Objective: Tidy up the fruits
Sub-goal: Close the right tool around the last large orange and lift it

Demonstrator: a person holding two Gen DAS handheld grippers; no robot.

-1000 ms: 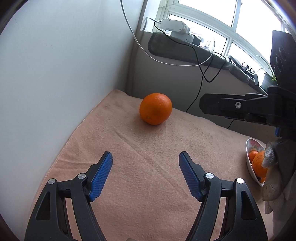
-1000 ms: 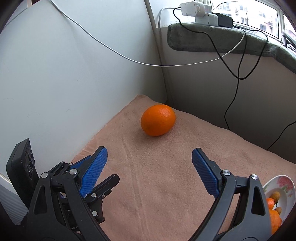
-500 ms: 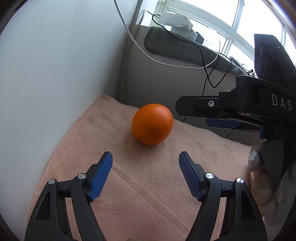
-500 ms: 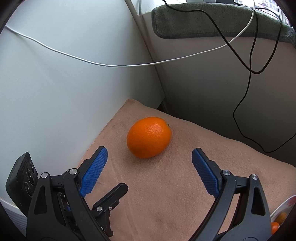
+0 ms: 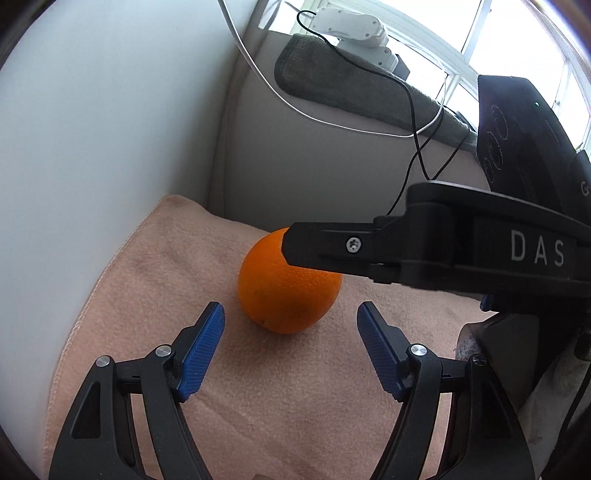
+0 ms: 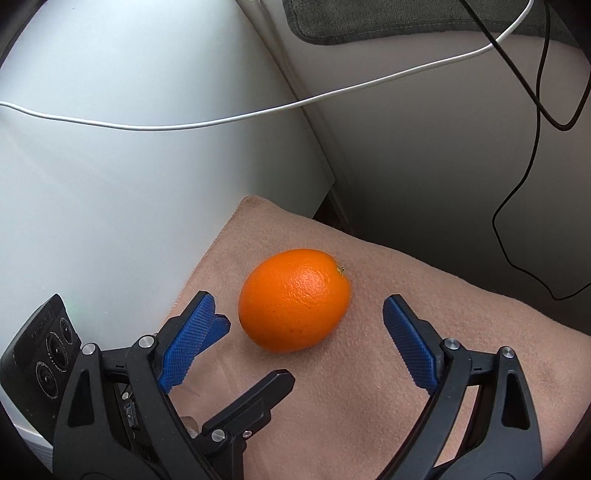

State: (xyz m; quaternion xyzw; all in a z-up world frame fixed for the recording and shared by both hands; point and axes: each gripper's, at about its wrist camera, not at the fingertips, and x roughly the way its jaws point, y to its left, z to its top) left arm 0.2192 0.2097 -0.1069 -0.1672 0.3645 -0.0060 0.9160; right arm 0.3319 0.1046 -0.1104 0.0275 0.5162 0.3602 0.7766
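One orange lies on a pink towel near the back left corner; it also shows in the right wrist view. My left gripper is open, its blue pads just short of the orange on either side. My right gripper is open too, its pads flanking the orange without touching it. In the left wrist view the right gripper's black finger crosses over the orange's top and hides part of it. In the right wrist view the left gripper's fingers sit low left of the orange.
A white wall runs along the left and a grey wall along the back. A white cable and black cables hang over the walls. A dark cloth and a white device lie on the sill.
Both grippers have moved forward to the orange, which now sits between the pads of each. The bowl of fruit at the right has gone out of view.
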